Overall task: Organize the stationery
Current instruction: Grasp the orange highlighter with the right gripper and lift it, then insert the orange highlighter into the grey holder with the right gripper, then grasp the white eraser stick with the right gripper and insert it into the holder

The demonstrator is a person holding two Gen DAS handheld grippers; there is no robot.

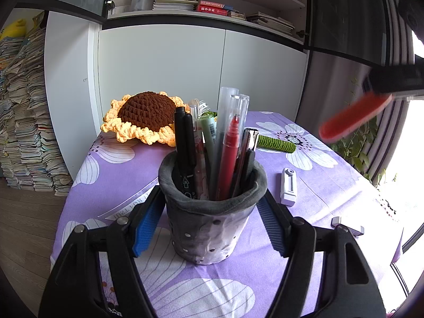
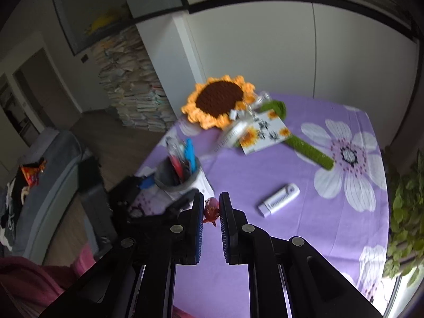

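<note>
Pens (image 1: 222, 143) stand in a gray cup (image 1: 212, 212) on the purple cloth (image 1: 331, 185). The left gripper (image 1: 212, 228) hugs the cup, one blue pad on each side. The right gripper (image 2: 211, 212) is up in the air, its jaws pinching a red pen (image 2: 211, 210). A white eraser (image 2: 279, 198) lies to the right.

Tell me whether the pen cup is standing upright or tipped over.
Upright. The pen cup stands on its base on the purple tablecloth, mouth up, pens sticking out the top, left gripper clamped around its sides.
</note>
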